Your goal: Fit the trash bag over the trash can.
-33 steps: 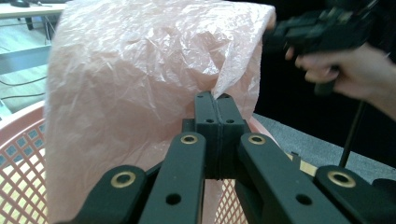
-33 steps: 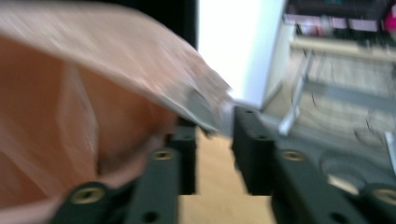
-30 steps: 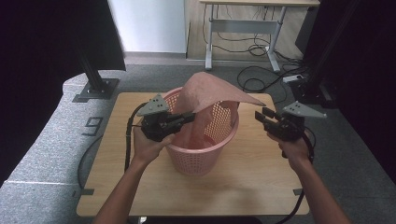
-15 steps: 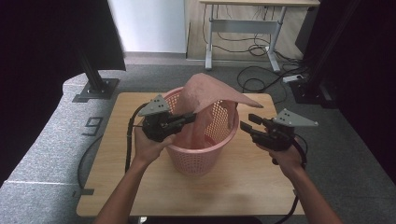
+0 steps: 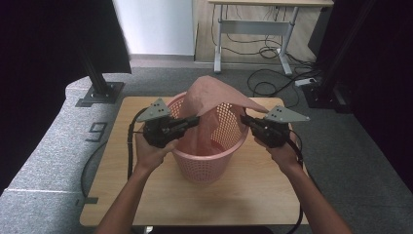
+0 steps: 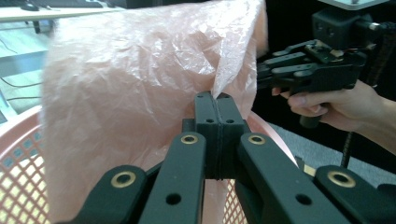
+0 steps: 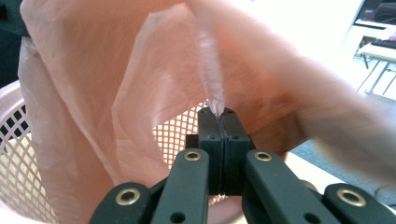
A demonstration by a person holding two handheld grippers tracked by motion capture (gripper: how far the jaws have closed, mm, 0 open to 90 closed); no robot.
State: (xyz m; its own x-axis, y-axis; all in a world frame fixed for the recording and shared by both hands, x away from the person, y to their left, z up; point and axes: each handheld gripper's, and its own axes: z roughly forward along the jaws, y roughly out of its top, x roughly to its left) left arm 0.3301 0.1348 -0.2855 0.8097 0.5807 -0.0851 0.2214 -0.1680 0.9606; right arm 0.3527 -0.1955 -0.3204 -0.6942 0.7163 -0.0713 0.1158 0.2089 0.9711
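The left gripper (image 5: 194, 120) has its jaws pressed flat together on a fold of the pink bag (image 5: 214, 95); in the left gripper view the film (image 6: 140, 79) rises straight out of the seam between the pads. The right gripper (image 5: 244, 120) is likewise clamped: its jaws have just been closing, and in the right gripper view a thin twisted edge of the bag (image 7: 212, 88) is pinched between them. The bag stands as a tent over the basket (image 5: 207, 161), its lower part hanging inside, its peak at 12 o'clock above the rim. The left gripper sits at the basket's 9 o'clock rim, the right at its 3 o'clock rim, both pointing inward across the opening. The basket stands mid-table (image 5: 146, 204), with bare wood from 4 to 8 o'clock toward the person, narrower strips at 9 and 3 o'clock, and the table's far edge close behind at 12. Beyond the table, grey floor lies all round, with a black stand foot (image 5: 100, 92) at 10 o'clock and cables (image 5: 272, 78) at 1 o'clock. Compared with a second ago, the right hand has come in from well off the basket's 3 o'clock side to the bag's edge there; the left gripper's grip and place are unchanged.
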